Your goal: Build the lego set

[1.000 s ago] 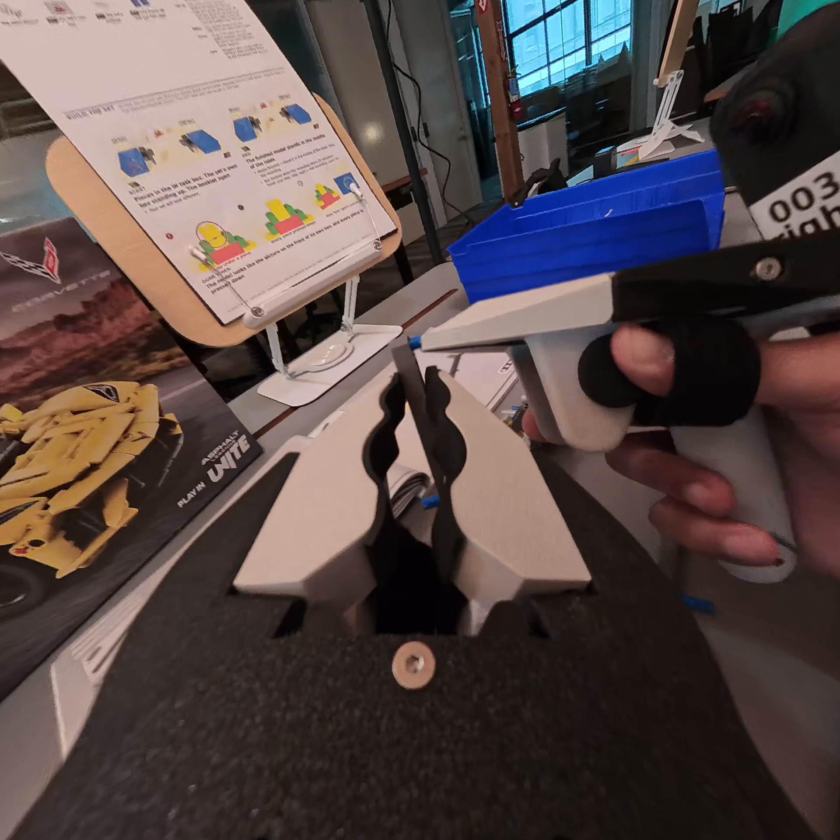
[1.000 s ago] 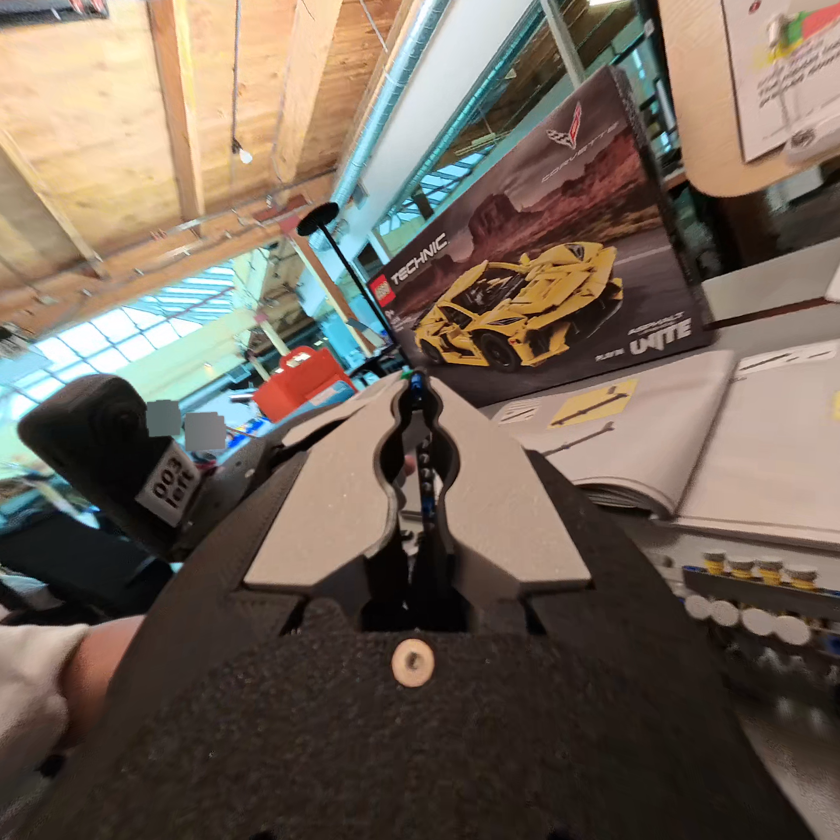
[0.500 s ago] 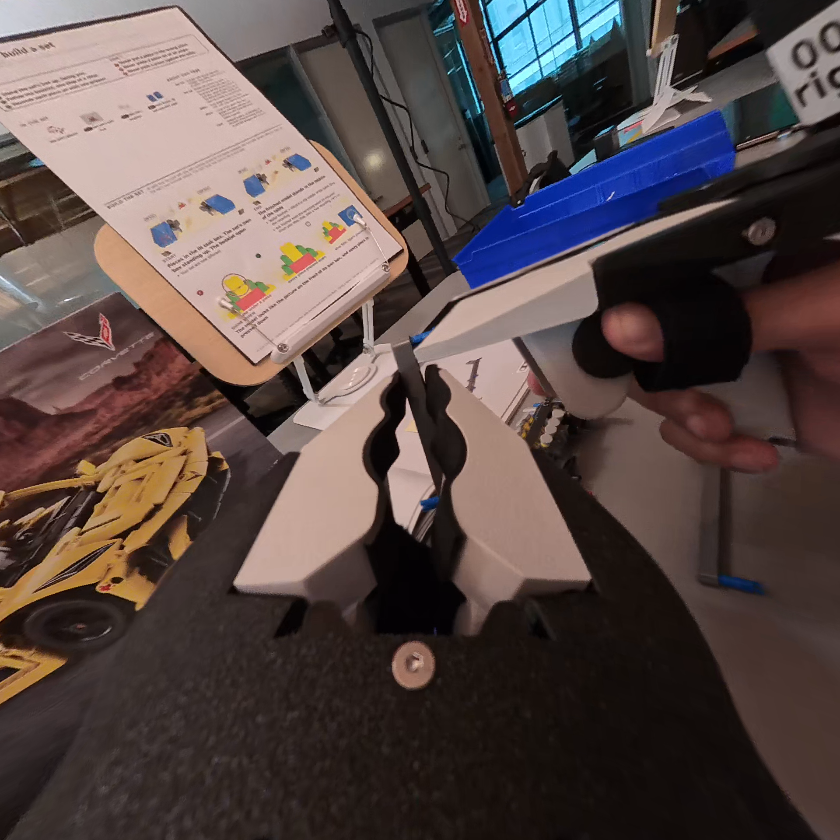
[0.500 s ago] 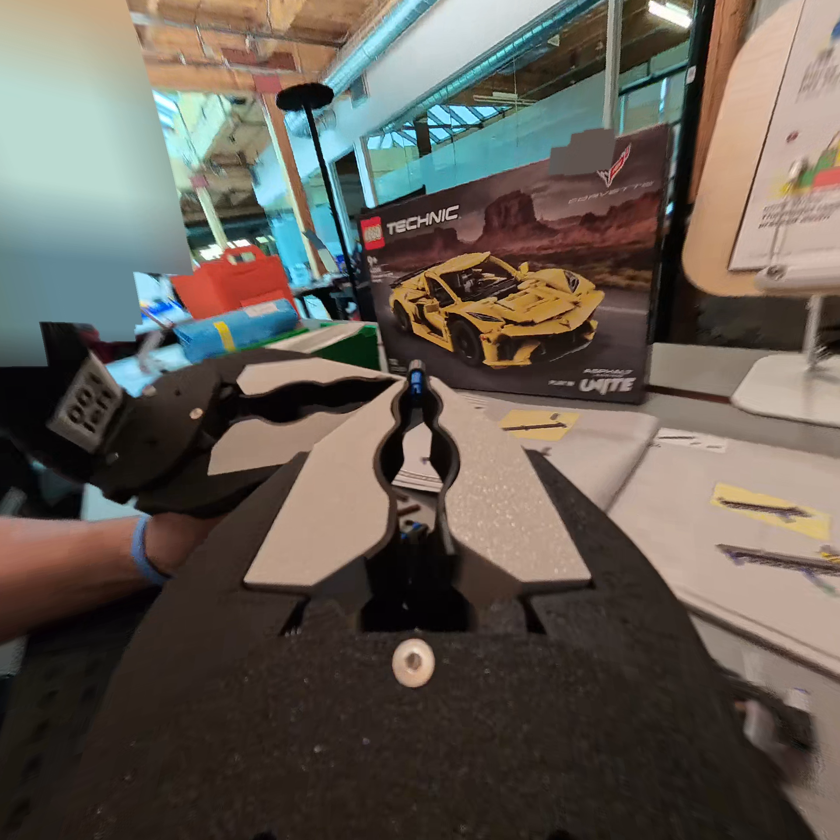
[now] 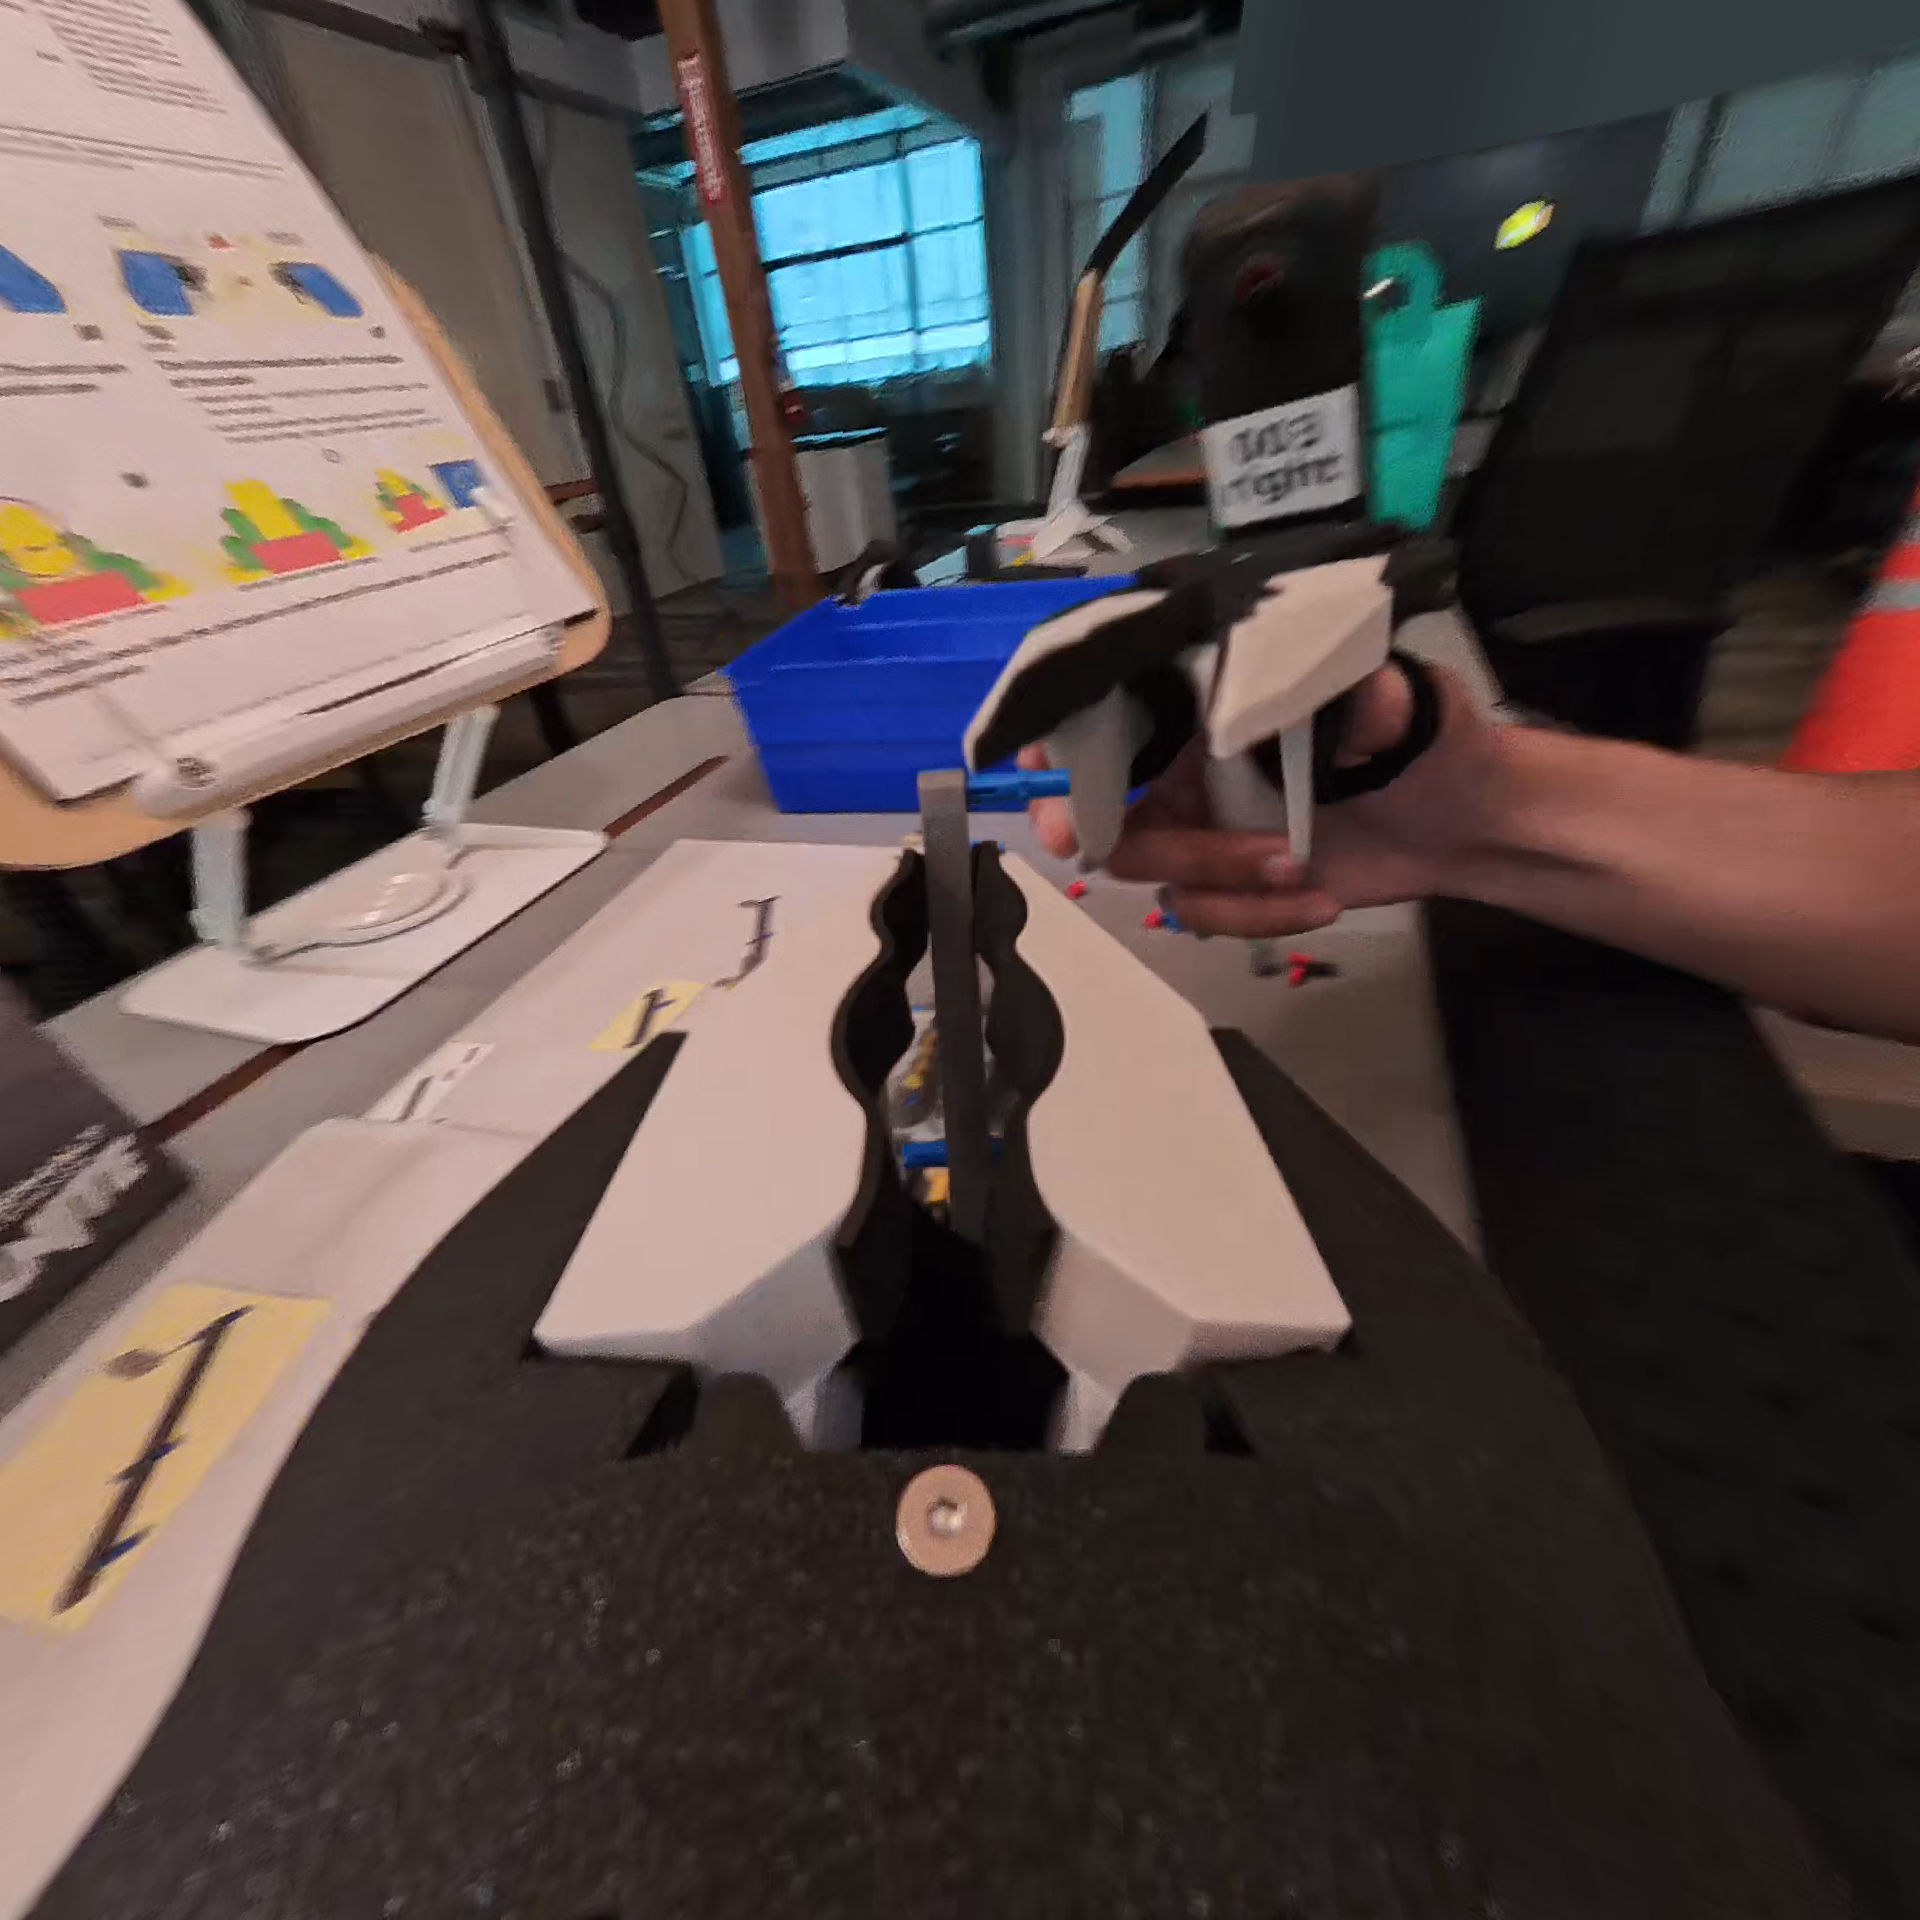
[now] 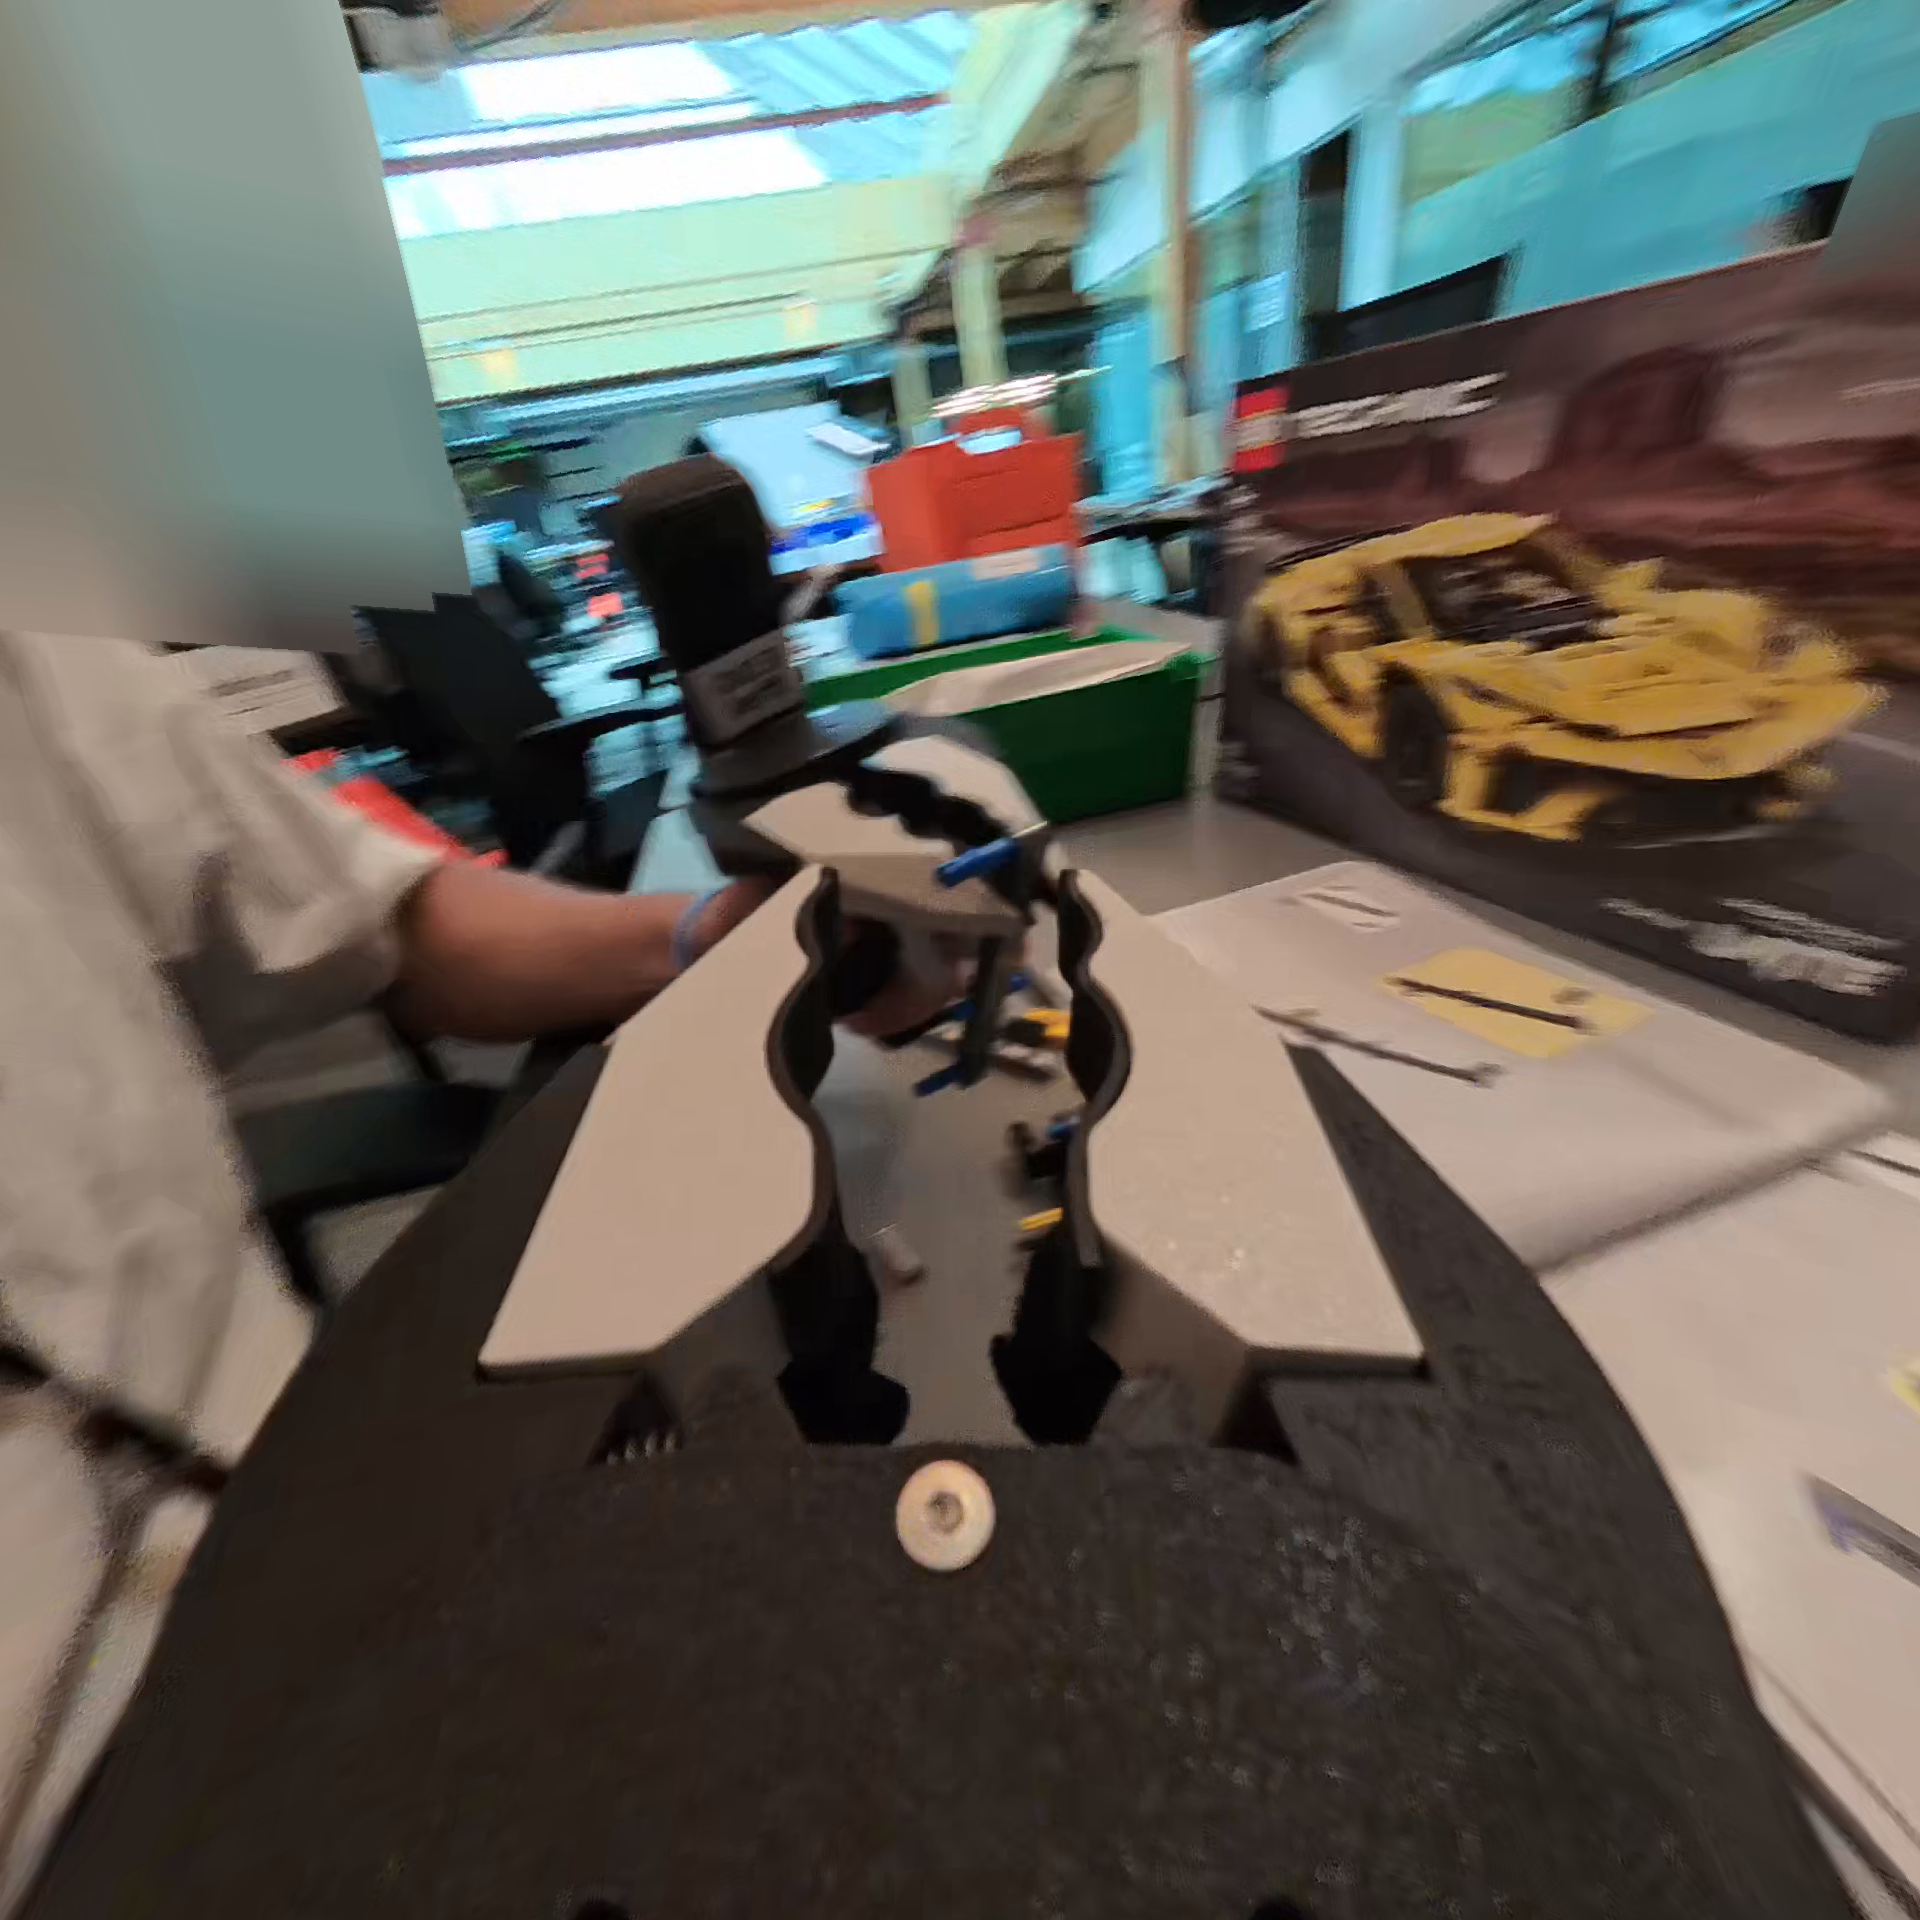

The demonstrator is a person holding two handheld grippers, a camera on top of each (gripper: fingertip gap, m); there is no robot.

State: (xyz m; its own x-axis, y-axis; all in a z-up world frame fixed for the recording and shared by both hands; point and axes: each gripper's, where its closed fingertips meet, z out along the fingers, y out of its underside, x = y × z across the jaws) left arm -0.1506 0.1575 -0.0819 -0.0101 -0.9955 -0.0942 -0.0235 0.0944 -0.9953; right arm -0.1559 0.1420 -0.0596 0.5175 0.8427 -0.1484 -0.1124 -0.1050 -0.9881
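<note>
In the left wrist view we see things the other view hides: a blue bin [image 5: 883, 686], a sheet of picture steps on a stand [image 5: 239, 436], and little red and blue pegs [image 5: 1288, 968] on the table [image 5: 1340, 1049]. In the right wrist view we see a big box with a yellow car [image 6: 1558, 665] on it, a green bin [image 6: 1091, 727] and an orange box [image 6: 971, 499]. Both views show the open booklet [image 5: 727, 956].

The lego piece is a long, thin, dark gray beam [image 5: 951, 997] with a blue pin [image 5: 1013, 784] sticking out sideways near its top and another blue pin lower down.

Our left gripper [image 5: 951, 883] has its jaws pressed tight on the beam, which stands up straight between them and pokes out above the tips. Our right gripper [image 6: 940, 904] has its jaws wide apart with nothing in them. In the left wrist view its tips sit just beside the top blue pin; we cannot tell if they touch it
</note>
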